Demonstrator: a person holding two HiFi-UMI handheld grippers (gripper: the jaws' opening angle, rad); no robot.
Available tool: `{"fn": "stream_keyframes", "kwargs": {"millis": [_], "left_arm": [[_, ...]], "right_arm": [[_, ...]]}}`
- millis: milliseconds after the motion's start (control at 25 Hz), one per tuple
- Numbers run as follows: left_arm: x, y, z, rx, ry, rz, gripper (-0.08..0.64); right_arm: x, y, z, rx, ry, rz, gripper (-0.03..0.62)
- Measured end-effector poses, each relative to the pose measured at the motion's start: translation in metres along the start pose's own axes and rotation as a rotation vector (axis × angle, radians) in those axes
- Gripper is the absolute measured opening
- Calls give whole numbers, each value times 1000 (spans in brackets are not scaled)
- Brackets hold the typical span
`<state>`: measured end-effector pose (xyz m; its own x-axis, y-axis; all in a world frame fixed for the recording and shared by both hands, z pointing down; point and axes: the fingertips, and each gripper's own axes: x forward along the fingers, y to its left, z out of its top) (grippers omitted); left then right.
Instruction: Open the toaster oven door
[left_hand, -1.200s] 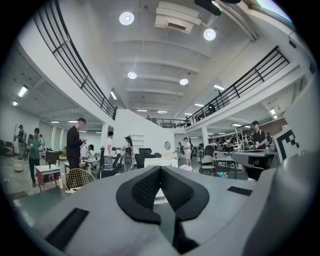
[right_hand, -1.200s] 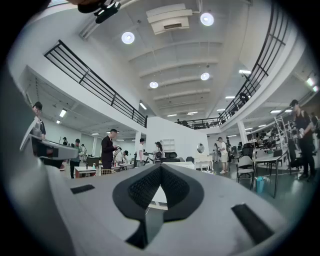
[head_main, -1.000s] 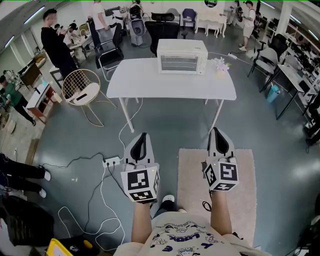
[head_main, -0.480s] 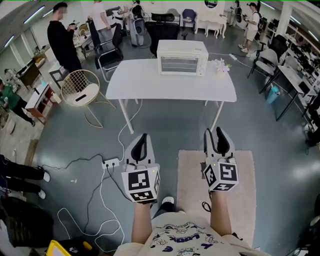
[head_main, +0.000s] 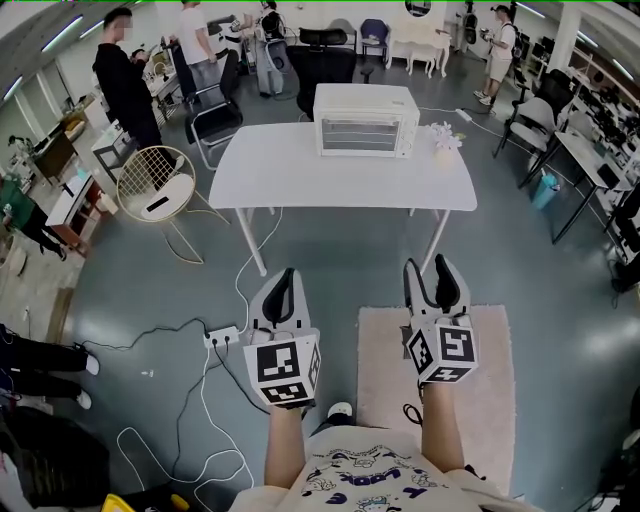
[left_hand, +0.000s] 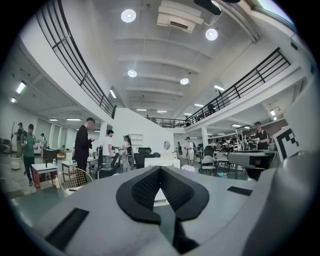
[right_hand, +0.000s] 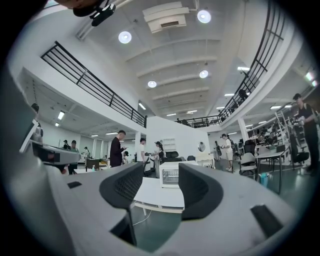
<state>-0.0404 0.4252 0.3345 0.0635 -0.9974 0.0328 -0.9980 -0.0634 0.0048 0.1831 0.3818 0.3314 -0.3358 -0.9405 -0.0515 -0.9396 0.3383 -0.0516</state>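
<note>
Head view: white boxy metal toaster oven (head_main: 366, 120) sits at far side of white rectangular table (head_main: 300, 180), door shut, well apart from both grippers; task not begun.
Left gripper (head_main: 284, 285): grey body, black jaws together, tips meeting, nothing btwn them.
Right gripper (head_main: 432, 275): jaws have just been opening, now wide apart and empty; oven shows far off thru the gap in right gripper view.
Door handle: too small to make out from here. Risk = misjudged approach, jaws hitting the front panel instead.
Oven slide: box looks light and nothing braces it. Pulling the door w/ one gripper could drag it fwd on the smooth top.
White flower bunch (head_main: 444, 135): just beside oven's right side. A wide right-hand approach could knock it over.
White power strip w/ cables (head_main: 224, 328): on floor near the person's left. Poss. trip or snag hazard while walking to table.
</note>
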Motion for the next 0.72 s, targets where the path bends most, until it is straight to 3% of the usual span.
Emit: {"fn": "stream_keyframes", "kwargs": {"millis": [720], "left_arm": [[69,19,-22,-6,49,-30,5]], "right_arm": [[63,-6,-24,11,49,-22,222]]}}
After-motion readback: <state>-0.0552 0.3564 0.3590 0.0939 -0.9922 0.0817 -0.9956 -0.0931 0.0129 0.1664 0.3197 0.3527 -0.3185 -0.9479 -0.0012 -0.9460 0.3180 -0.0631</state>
